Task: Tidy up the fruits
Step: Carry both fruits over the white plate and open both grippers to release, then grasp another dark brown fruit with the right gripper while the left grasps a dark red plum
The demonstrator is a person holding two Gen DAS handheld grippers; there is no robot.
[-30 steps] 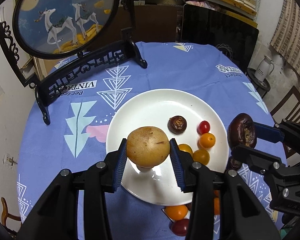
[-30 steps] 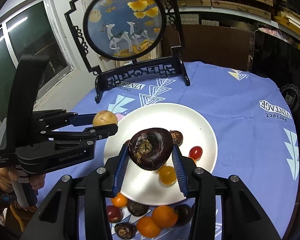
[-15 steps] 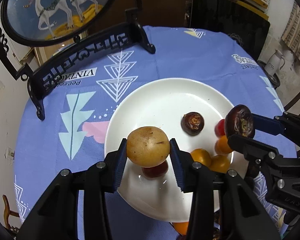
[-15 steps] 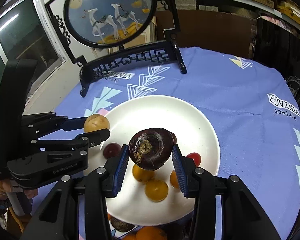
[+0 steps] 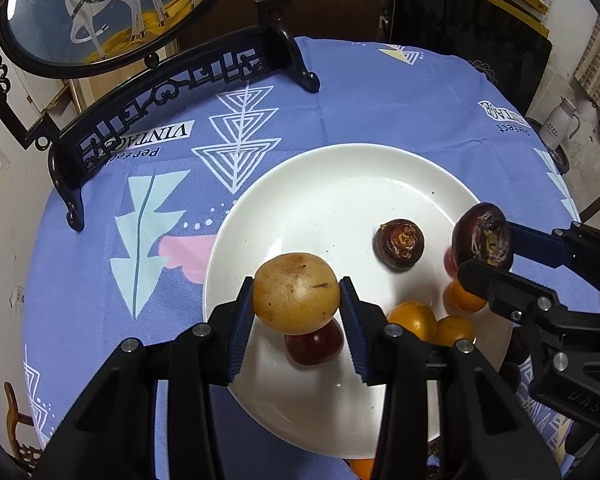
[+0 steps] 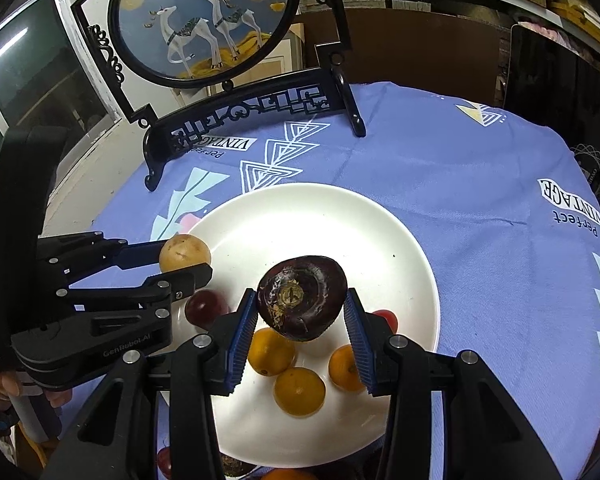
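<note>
Two fruits are hanging over the white plate [image 5: 340, 176] right now, one in each tong. The left gripper [image 5: 297, 305] is clamping a tan, speckled round fruit [image 5: 296, 291] between its blue pads, holding it just above a dark red fruit [image 5: 314, 345] already lying near the plate's left edge. The right gripper [image 6: 301, 311] is squeezing a dark purple fruit [image 6: 302, 297] with a dried stem scar, and it's hovering over the orange ones [image 6: 299, 391] clustered on the near side of the plate.

My guess is both are being carried in high so they clear the stuff already sitting there, then get lowered into the bare middle. A second dark purple fruit [image 5: 399, 243] is sitting on the plate further right, so grouping by kind might be the idea, though that's hard to say for sure. More fruit is waiting off the plate's near edge on the blue tablecloth [image 6: 480, 184]. The deer screen on its black stand [image 6: 236, 118] is standing well behind, out of the way.
</note>
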